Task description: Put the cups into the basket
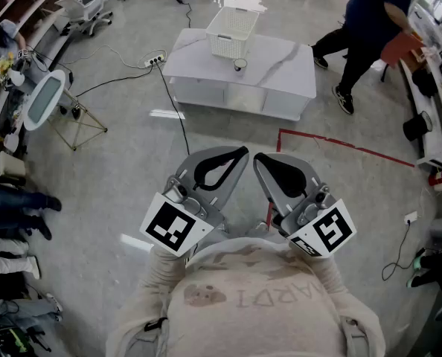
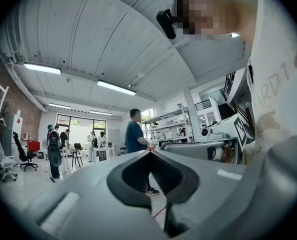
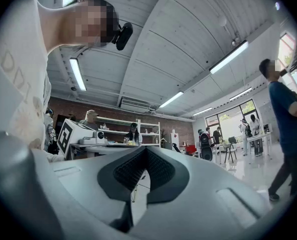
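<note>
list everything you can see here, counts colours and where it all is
table: one, white, low, far ahead at top centre
basket: one, white, on the table's far side
cup: one in view, small, colour unclear, on the table just in front of the basket
power strip: one, white, on the floor left of the table, black cable leading from it
tape line: one, red, on the floor right of centre
office chair: one, light grey, top left
bystander: one, dark clothes, right of the table
left gripper: one, grey, jaws together, empty, near the chest
right gripper: one, grey, jaws together, empty, beside the left
</note>
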Tool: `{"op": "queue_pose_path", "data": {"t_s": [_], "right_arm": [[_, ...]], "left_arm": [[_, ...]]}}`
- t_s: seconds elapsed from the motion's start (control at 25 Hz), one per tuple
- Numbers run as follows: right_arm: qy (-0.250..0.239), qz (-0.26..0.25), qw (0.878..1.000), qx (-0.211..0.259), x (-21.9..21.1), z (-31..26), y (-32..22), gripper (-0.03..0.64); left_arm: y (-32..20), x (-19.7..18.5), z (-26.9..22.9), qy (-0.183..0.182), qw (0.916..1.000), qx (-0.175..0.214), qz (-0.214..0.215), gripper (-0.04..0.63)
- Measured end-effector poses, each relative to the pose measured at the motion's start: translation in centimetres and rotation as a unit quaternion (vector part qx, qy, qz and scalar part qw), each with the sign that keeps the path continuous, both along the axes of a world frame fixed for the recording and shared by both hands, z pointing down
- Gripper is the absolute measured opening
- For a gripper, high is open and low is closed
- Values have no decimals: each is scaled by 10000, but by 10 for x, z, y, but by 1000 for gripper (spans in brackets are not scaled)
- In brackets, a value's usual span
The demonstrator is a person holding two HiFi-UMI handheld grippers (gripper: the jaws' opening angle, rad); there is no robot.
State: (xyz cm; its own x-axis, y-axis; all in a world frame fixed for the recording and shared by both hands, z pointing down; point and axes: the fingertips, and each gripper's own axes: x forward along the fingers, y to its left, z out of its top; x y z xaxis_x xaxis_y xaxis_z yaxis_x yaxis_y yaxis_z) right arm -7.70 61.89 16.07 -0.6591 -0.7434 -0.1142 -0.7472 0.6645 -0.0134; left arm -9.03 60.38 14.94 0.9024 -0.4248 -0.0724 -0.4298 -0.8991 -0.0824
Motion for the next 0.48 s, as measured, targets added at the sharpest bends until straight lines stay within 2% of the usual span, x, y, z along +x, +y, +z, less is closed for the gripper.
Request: {"op": "queue_pose_path", "data": {"t_s": [0.48], "right_arm": [[126, 57, 9999, 14, -40, -1, -7, 20]], "left_arm": [[-7, -41, -1, 54, 10000, -11, 56, 0]]}}
